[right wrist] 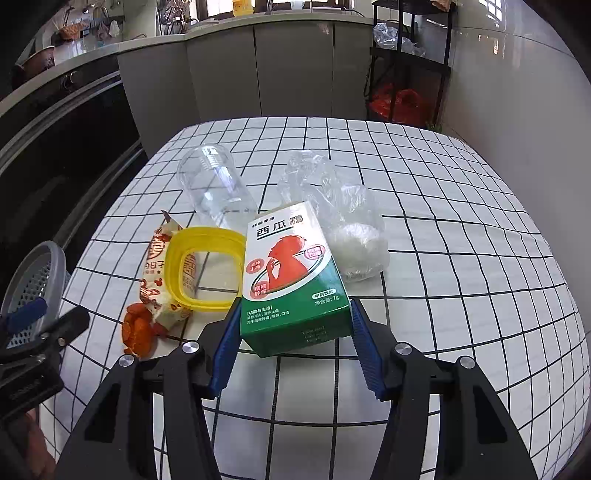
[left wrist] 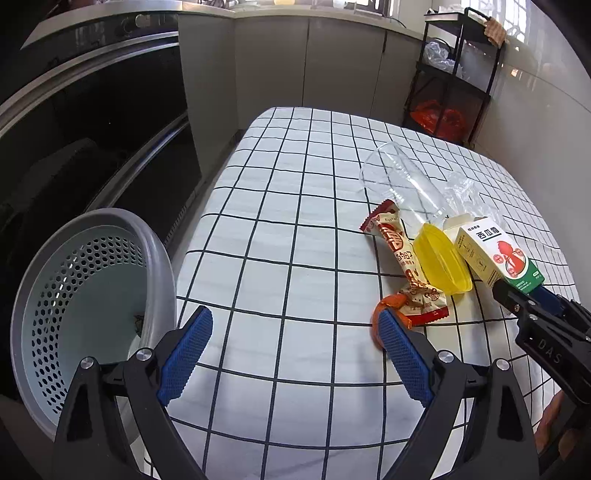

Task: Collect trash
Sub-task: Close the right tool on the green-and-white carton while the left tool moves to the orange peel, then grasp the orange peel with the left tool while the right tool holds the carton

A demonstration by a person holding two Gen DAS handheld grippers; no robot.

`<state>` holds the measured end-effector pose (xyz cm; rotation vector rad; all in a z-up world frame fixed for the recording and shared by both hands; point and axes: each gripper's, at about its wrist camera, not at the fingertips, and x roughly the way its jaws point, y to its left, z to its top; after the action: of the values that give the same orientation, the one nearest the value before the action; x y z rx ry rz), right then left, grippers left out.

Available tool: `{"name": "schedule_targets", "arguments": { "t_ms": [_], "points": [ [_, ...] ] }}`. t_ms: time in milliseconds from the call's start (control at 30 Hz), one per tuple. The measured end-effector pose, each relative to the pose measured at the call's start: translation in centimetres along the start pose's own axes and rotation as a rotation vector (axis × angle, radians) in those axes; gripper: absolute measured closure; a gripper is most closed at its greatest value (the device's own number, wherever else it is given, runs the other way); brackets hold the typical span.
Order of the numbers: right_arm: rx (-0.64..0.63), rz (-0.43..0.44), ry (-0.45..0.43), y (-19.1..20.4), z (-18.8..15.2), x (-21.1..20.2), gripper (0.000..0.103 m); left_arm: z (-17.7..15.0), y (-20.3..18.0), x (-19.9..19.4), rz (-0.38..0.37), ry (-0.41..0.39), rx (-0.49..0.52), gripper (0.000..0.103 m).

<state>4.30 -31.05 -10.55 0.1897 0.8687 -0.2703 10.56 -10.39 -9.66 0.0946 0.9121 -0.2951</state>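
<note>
Bright daylight enters from the windows (left wrist: 513, 22) at the far right; the tiled wall (right wrist: 517, 74) there shows glare; the checked tablecloth (left wrist: 295, 229) is evenly lit, with soft shadows (faint ones) under the grippers; grid lines bow at the fisheye edges; corners are black.

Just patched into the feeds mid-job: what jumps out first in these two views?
The green-and-white medicine box dominates the right wrist view, clamped between the blue pads of the right hand-held gripper. Just left of it lie a yellow lid, a red snack wrapper and a clear plastic bottle on the checked tablecloth. The left hand-held gripper is open and empty beside a grey perforated bin at the table's left edge.
</note>
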Motion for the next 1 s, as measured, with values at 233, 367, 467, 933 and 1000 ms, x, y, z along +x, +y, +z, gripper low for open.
{"name": "schedule_targets", "arguments": {
  "t_ms": [233,367,467,933,1000],
  "points": [
    [0.027,0.067,-0.060,-0.6,0.5,-2.7,0.049,-0.9,-0.7,0.4,-0.040,0.009,0.017,0.014],
    [0.044,0.084,-0.076,-1.4,0.9,-3.3,0.050,-1.3,-1.2,0.7,-0.069,0.018,0.022,0.014],
    [0.067,0.102,-0.078,-2.1,1.0,-3.7,0.050,-1.6,-1.7,1.2,-0.070,0.021,0.038,0.014],
    [0.090,0.122,-0.072,-3.0,1.0,-3.7,0.050,-1.5,-3.5,3.7,-0.114,0.064,0.053,0.027],
    [0.089,0.124,-0.070,-2.9,1.0,-3.7,0.050,-1.4,-3.5,3.5,-0.130,0.066,0.051,0.036]
  ]
}}
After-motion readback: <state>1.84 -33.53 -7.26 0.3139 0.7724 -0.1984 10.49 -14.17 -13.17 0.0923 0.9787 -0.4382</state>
